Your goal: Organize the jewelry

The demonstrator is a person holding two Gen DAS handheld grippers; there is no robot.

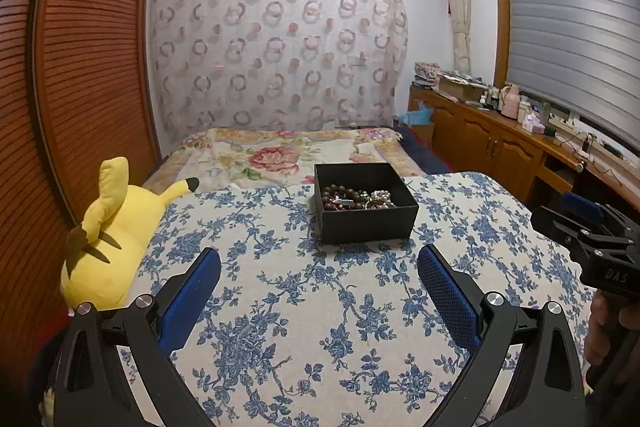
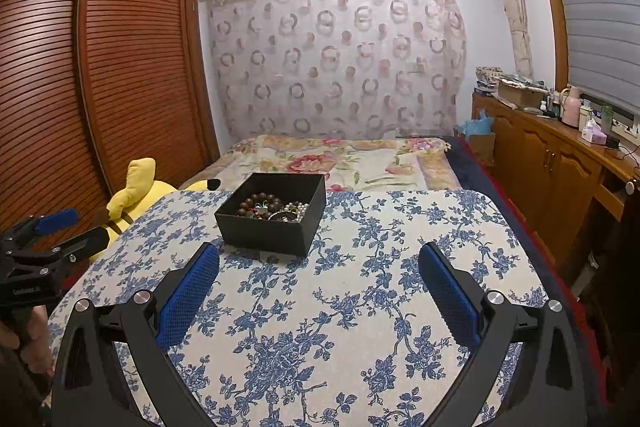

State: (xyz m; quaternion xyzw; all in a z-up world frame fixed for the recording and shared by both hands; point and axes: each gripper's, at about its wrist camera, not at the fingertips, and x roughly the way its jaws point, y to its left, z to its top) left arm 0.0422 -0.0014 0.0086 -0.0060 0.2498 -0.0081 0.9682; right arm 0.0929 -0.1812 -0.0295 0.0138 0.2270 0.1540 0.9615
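A black open box (image 1: 366, 217) stands on the blue-flowered table (image 1: 320, 307) near its far edge. Inside lie a brown bead bracelet (image 1: 338, 195), a pearl strand (image 1: 382, 197) and other small jewelry. The box also shows in the right wrist view (image 2: 272, 223), with the brown beads (image 2: 256, 207) and the pearls (image 2: 298, 209). My left gripper (image 1: 319, 267) is open and empty, above the table short of the box. My right gripper (image 2: 319, 267) is open and empty, to the right of the box. Each gripper shows at the edge of the other's view (image 1: 588, 227) (image 2: 48, 235).
A yellow plush toy (image 1: 108, 235) lies off the table's left side, against a slatted wooden wardrobe (image 1: 80, 67). A bed with a floral cover (image 1: 280, 151) lies behind the table. A wooden cabinet (image 1: 500, 131) with clutter runs along the right wall.
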